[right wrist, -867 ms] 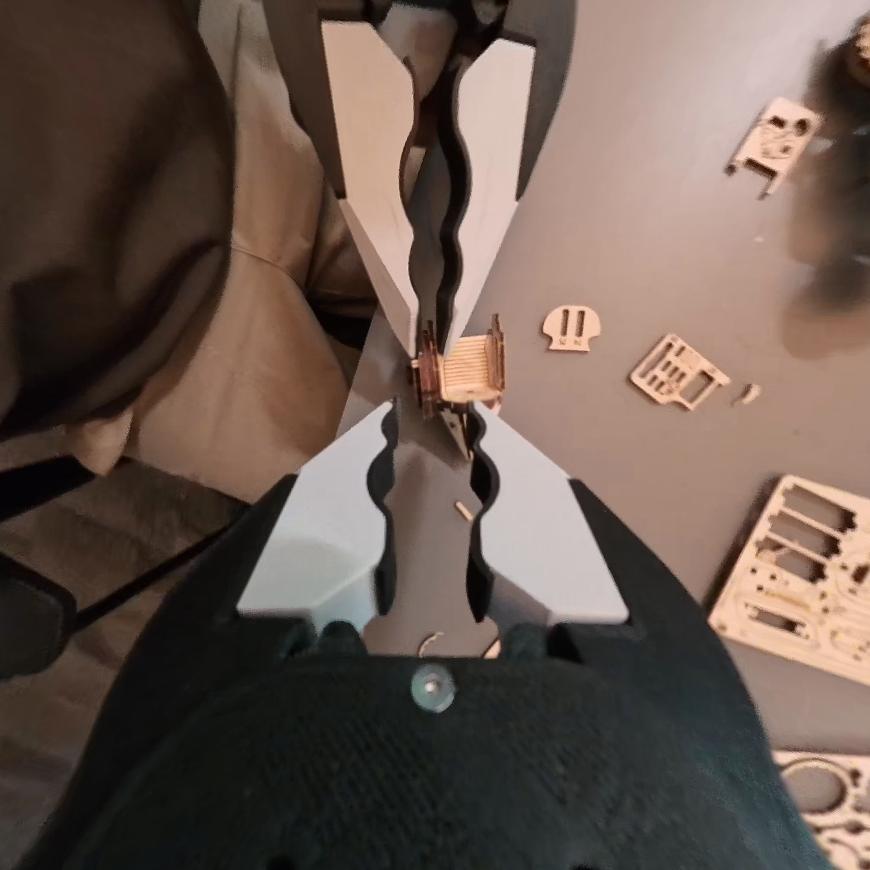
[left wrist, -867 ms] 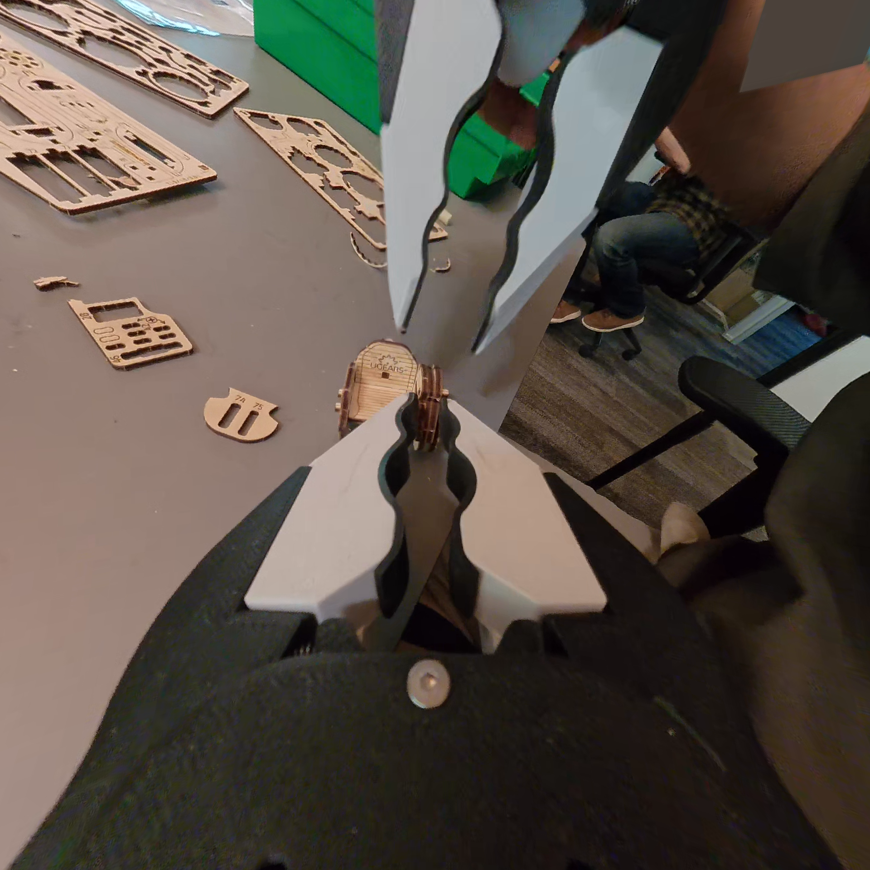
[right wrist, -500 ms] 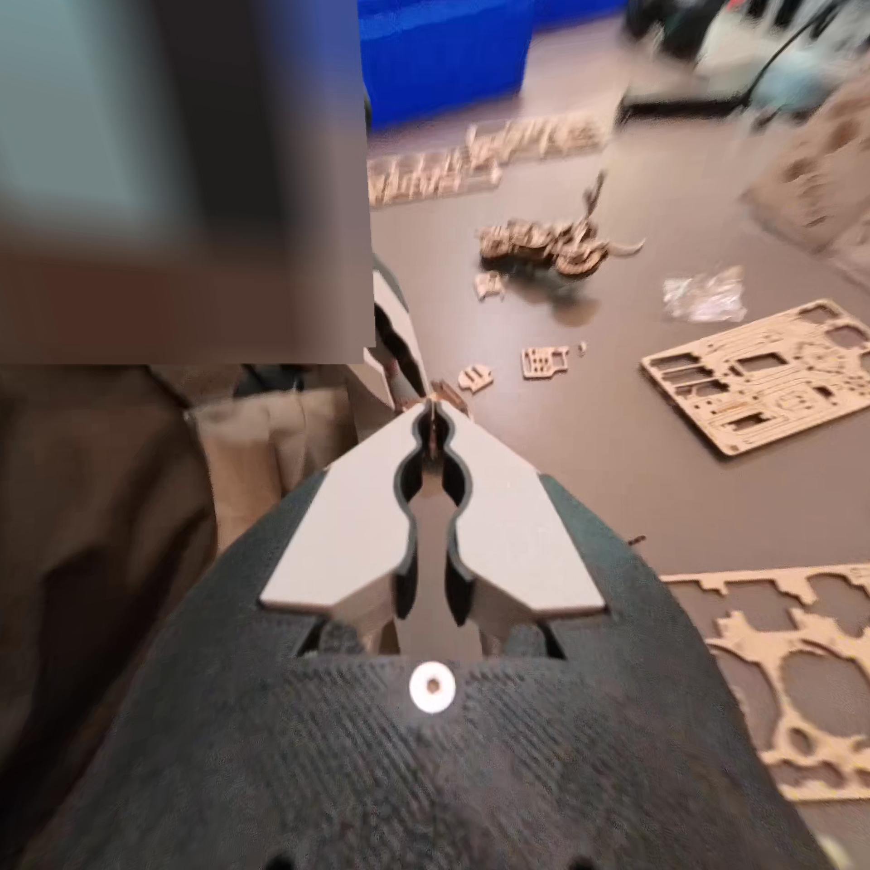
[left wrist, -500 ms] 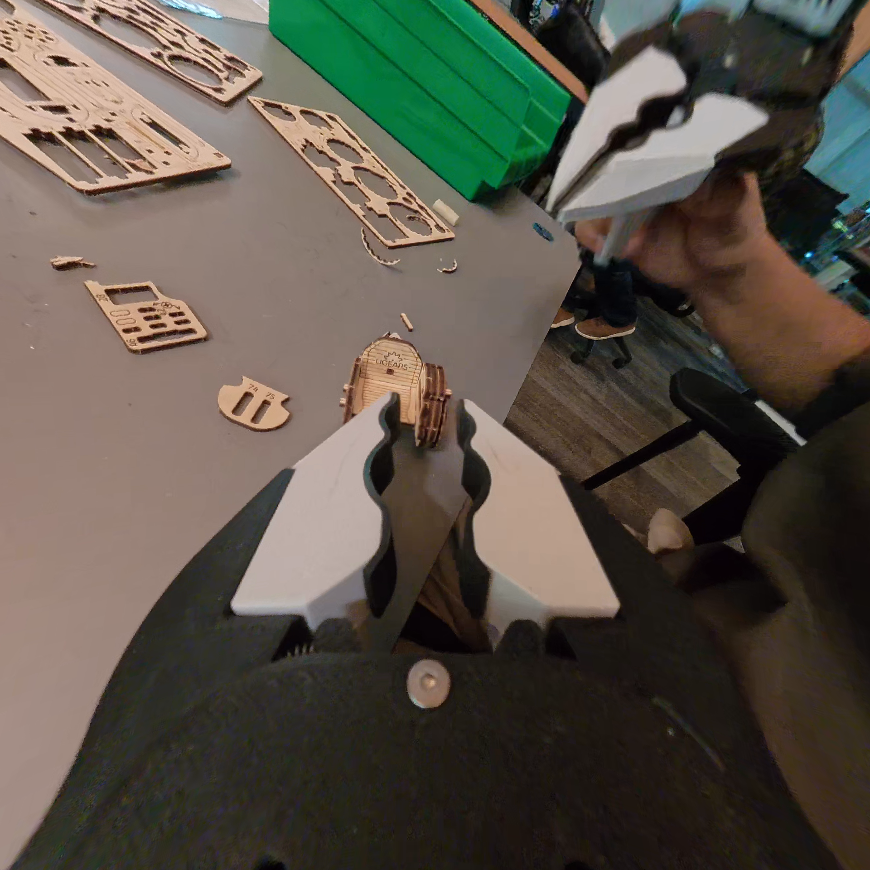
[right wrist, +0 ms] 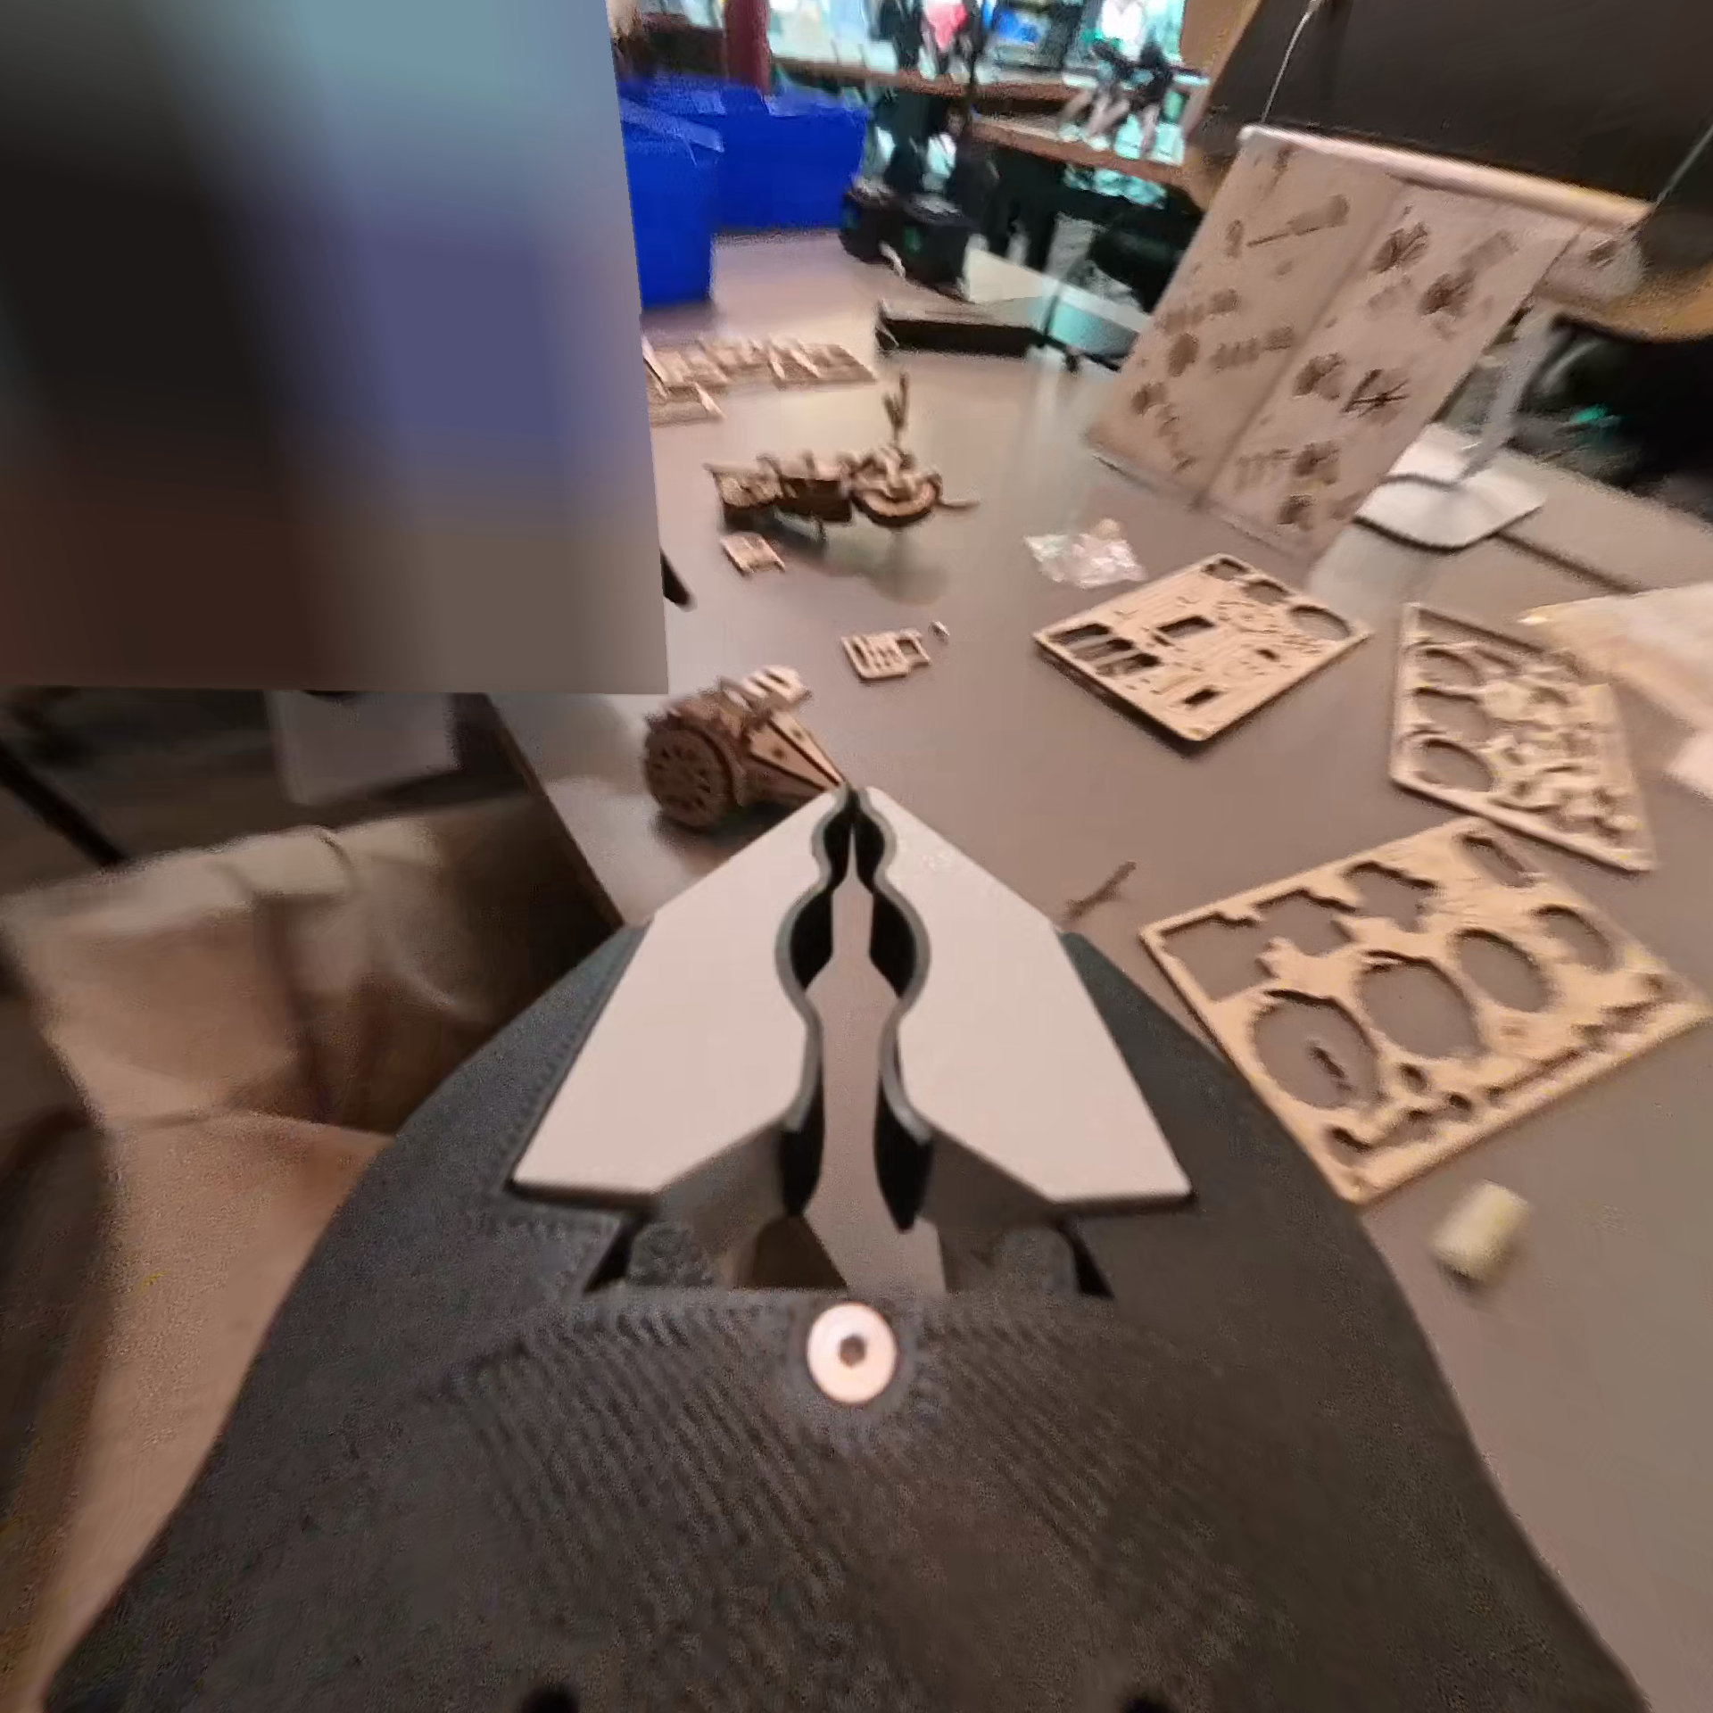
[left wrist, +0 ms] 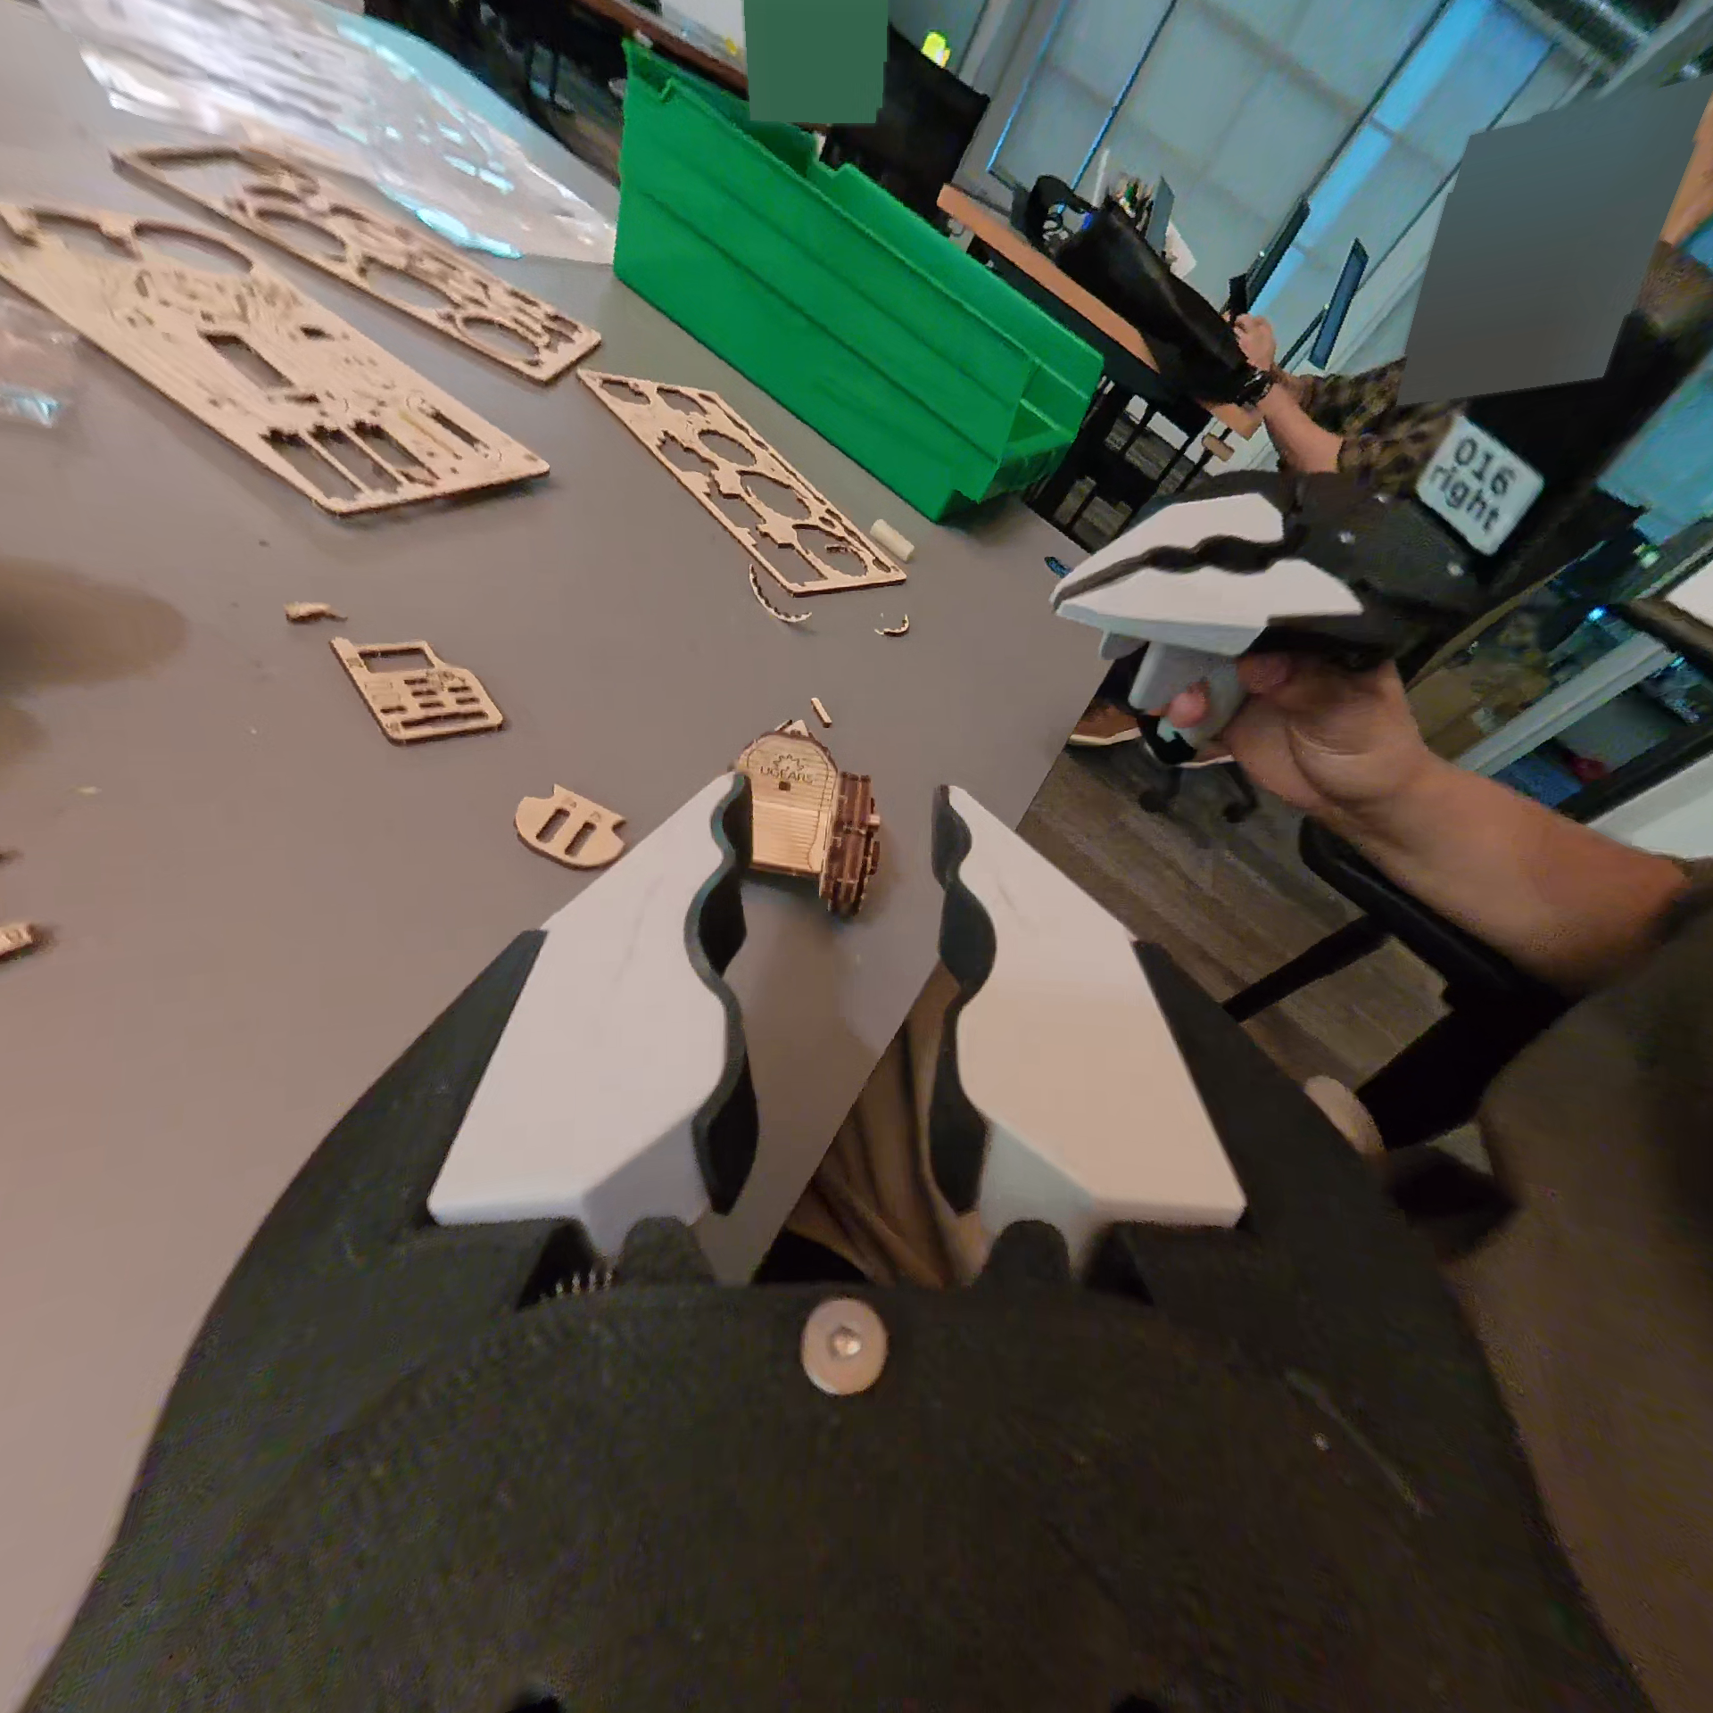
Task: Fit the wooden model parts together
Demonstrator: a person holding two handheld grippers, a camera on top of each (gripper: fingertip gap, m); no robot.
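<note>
A small wooden sub-assembly (left wrist: 805, 825), a slatted panel with a dark gear-like wheel on one side, lies on the grey table (left wrist: 232, 927) near its right edge. My left gripper (left wrist: 839, 795) is open, its fingertips either side of the sub-assembly and not touching it. My right gripper (left wrist: 1066, 593) is held in a hand up and to the right, off the table edge. In the right wrist view my right gripper (right wrist: 853, 799) is shut with nothing seen between its fingers, and the sub-assembly (right wrist: 732, 762) lies just beyond its tips to the left.
A green bin (left wrist: 834, 306) stands at the back. Laser-cut wooden sheets (left wrist: 278, 371) (left wrist: 742, 482) (right wrist: 1418, 1001) and small loose pieces (left wrist: 417, 691) (left wrist: 567, 825) lie around. A partly built model (right wrist: 834, 482) and a propped booklet (right wrist: 1298, 371) stand farther off. A chair (left wrist: 1446, 973) is beside the table.
My left gripper has opened and let go of the sub-assembly, which now lies on the table. My right gripper has shut and pulled away up and to the right.
</note>
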